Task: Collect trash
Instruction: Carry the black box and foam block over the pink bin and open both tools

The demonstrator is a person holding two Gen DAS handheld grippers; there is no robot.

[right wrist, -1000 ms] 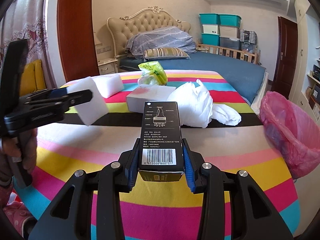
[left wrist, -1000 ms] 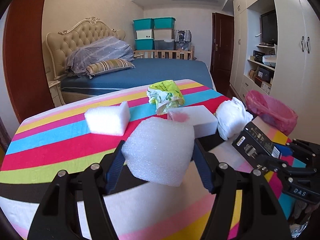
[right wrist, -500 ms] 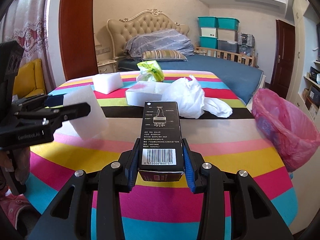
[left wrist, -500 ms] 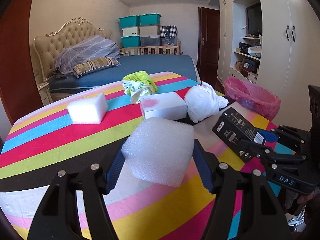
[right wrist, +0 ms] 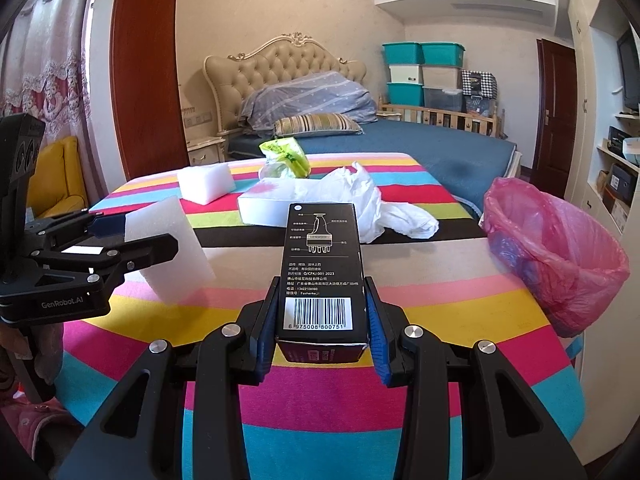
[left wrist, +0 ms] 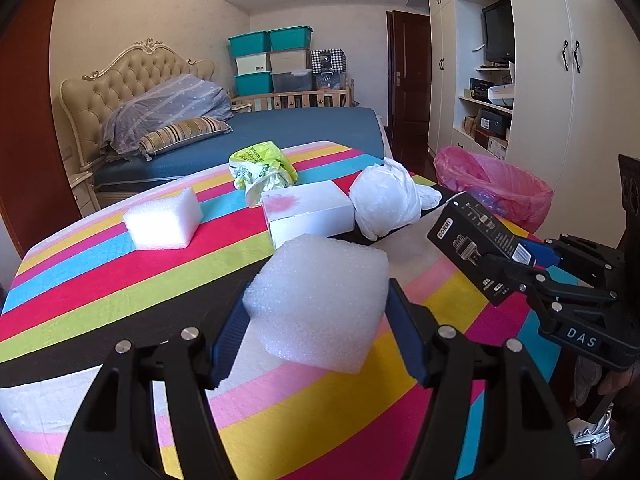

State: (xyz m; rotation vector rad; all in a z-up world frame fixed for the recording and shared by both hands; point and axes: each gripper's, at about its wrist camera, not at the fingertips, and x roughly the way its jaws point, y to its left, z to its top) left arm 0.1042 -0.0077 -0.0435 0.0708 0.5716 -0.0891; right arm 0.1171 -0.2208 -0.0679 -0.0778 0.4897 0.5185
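Observation:
My left gripper (left wrist: 316,312) is shut on a white foam block (left wrist: 320,300) and holds it above the striped table (left wrist: 120,280). My right gripper (right wrist: 322,308) is shut on a black carton with a barcode (right wrist: 322,268), also above the table. Each gripper shows in the other's view: the black carton (left wrist: 476,244) at the right, the foam block (right wrist: 172,248) at the left. A pink-lined trash bin (right wrist: 556,252) stands at the table's right edge; it also shows in the left wrist view (left wrist: 496,184). On the table lie a second foam block (left wrist: 164,220), a white box (left wrist: 308,212), a crumpled white bag (left wrist: 388,196) and a green-yellow wrapper (left wrist: 264,164).
A bed with a blue cover (left wrist: 280,132) lies behind the table. White cupboards with shelves (left wrist: 540,80) line the right wall. A yellow chair (right wrist: 56,176) stands at the left. Teal storage boxes (left wrist: 272,60) are stacked at the back.
Both grippers have drawn back from the table's middle toward the near edge, still holding their items. The view has swung right, so the pink bin shows more fully.

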